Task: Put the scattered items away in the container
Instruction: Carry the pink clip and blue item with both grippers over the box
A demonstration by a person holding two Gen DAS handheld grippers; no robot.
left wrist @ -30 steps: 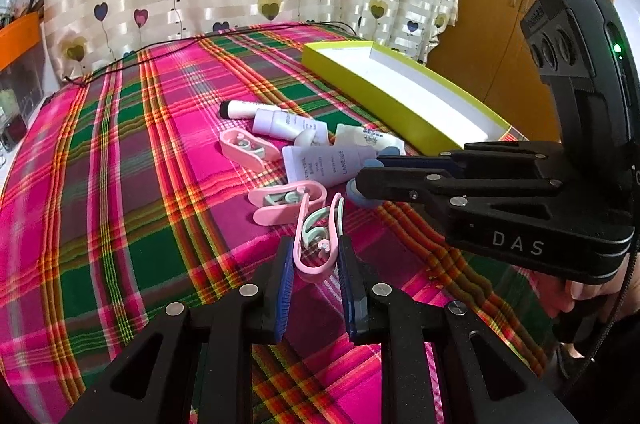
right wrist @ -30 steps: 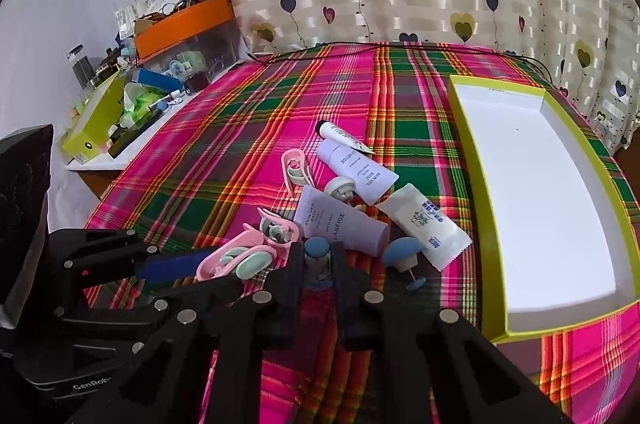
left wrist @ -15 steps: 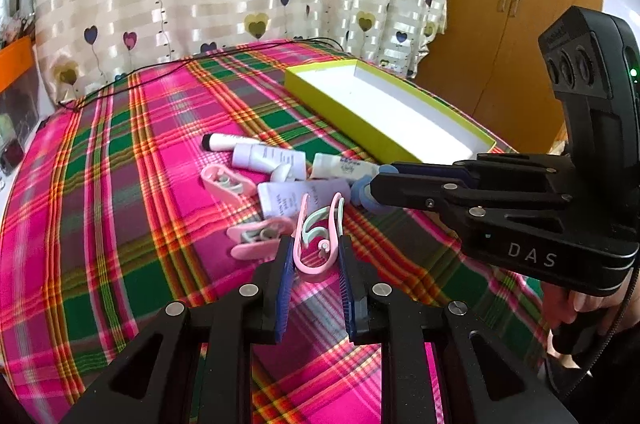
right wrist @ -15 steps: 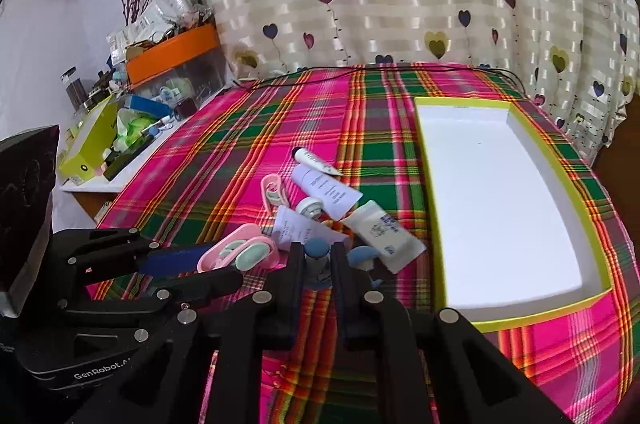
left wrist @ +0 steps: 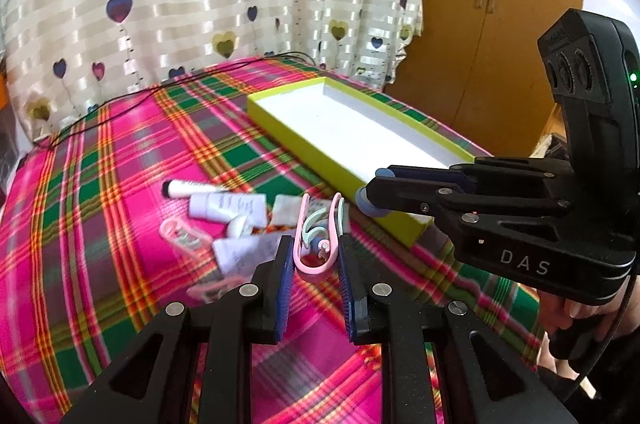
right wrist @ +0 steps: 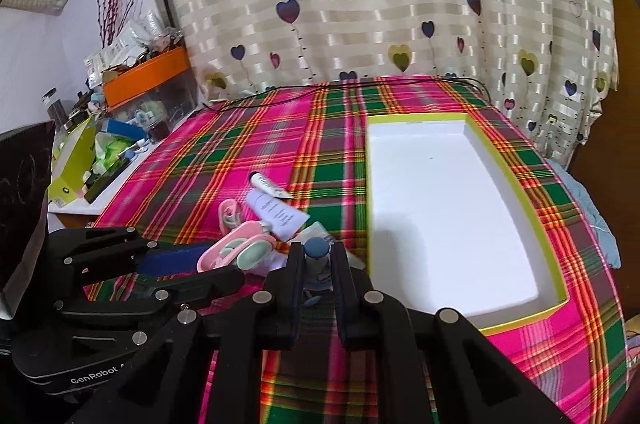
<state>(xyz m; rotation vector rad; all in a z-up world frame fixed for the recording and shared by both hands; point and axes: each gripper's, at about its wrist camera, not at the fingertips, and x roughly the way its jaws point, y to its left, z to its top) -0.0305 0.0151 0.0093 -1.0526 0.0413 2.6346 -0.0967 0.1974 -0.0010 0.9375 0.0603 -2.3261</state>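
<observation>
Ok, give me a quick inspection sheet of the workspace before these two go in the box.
Surface: plaid cloth.
Job's things: yellow-green box holds nothing; tubes and pink clip on the cloth.
Clutter: crowded side shelf.
Grippers: left gripper shut on pink clip with green pads; right gripper shut on blue-capped item.
Cables: black cable along the far edge.
Surroundings: heart-print curtain, wooden cabinet.

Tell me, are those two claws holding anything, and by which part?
Yes. The left gripper pinches a pink clip by its closed end; the right gripper pinches a blue-capped item just below its cap.
</observation>
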